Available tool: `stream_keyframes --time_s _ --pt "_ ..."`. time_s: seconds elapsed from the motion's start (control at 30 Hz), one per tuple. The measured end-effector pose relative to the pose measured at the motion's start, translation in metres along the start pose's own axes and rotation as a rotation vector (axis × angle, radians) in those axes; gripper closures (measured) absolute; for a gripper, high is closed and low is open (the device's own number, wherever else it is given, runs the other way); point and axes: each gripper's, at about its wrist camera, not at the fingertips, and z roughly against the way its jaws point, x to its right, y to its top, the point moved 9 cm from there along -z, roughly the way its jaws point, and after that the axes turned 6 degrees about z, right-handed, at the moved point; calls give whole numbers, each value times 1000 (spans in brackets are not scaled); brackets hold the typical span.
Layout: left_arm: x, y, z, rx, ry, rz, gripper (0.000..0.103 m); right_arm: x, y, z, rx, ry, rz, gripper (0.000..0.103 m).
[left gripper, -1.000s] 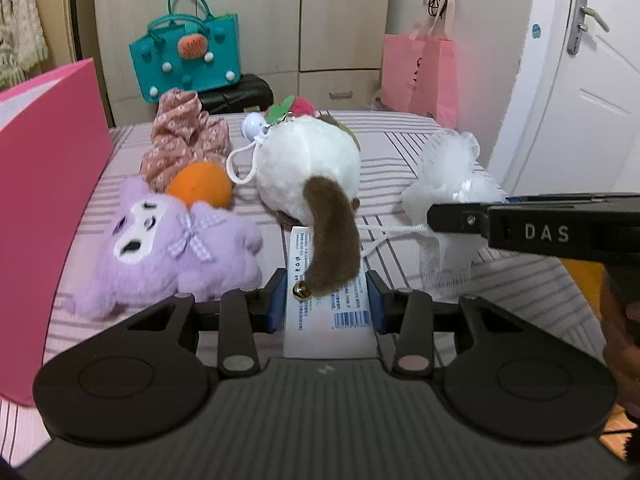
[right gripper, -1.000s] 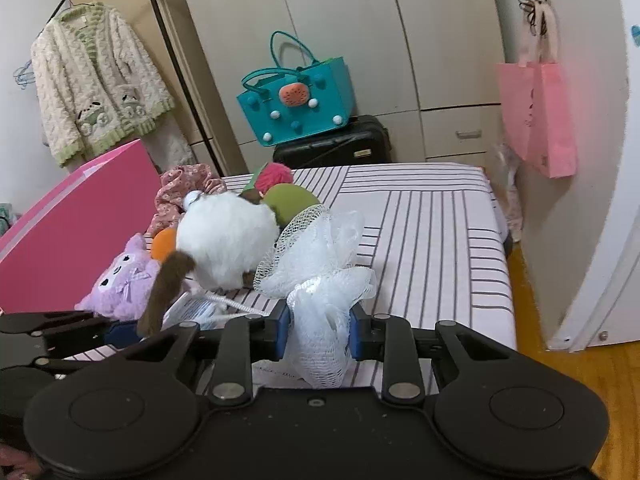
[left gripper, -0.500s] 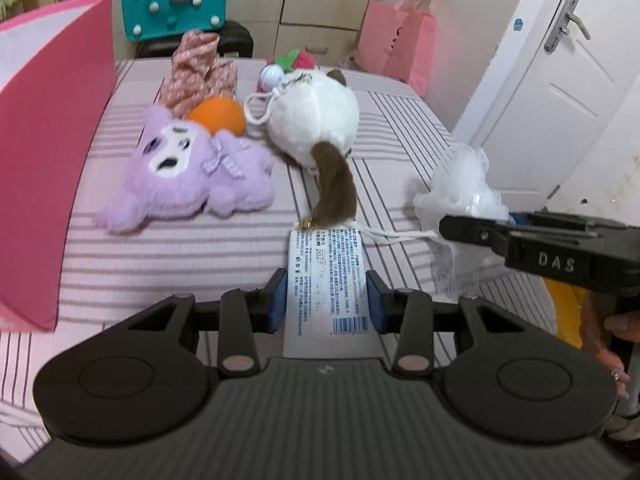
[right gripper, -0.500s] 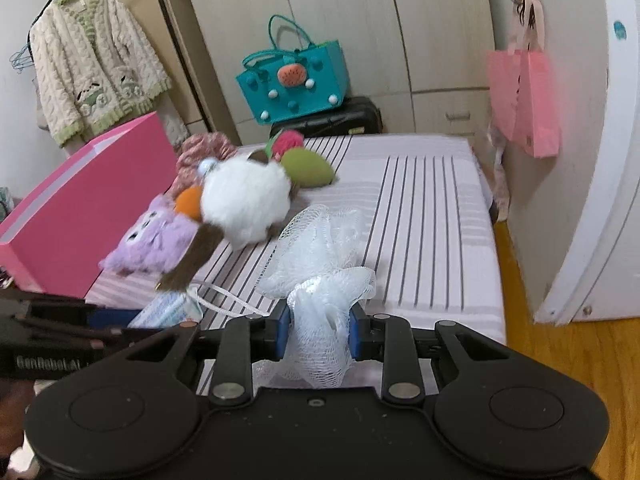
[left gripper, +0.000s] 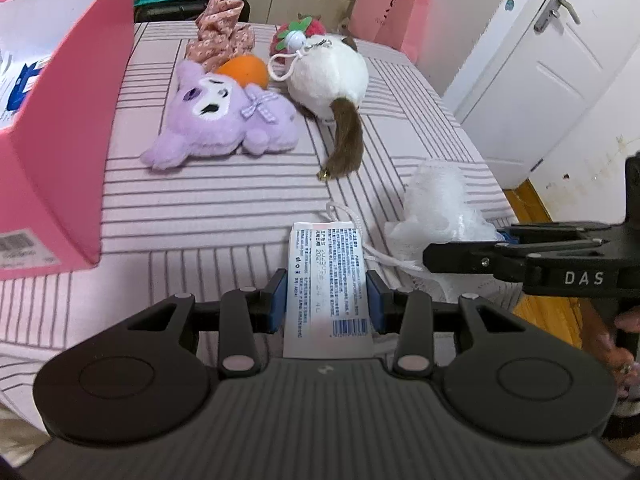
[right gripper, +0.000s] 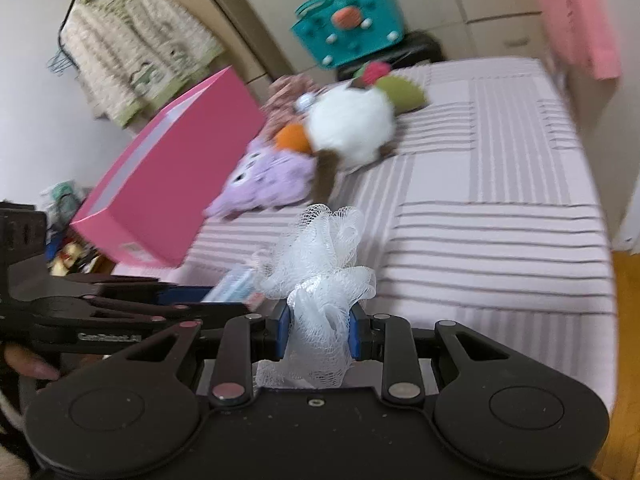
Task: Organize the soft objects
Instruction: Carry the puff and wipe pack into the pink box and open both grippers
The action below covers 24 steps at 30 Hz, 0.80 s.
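The left gripper pinches a white printed paper tag between its blue pads; the tag carries a barcode and small print too fine to read. A white cord runs from it to the white mesh bath puff, which the right gripper clamps in its jaws over the near edge of the striped pink bed. "DAS" reads on the right gripper's side in the left view. Toward the bed's far edge lie one purple plush, one orange ball and one white round plush with a brown tail. One pink box stands at the left edge. Only the right view shows a knit cardigan.
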Motion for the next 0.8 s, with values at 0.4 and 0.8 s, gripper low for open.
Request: stream_keyframes --time_s 0.4,0.8 --pt "-30 -15 34 -84 -2 17 64 -70 4 -12 -93 131 99 70" --pt "-70 -19 99 -114 3 3 64 -145 24 -18 -143 264 173 70"
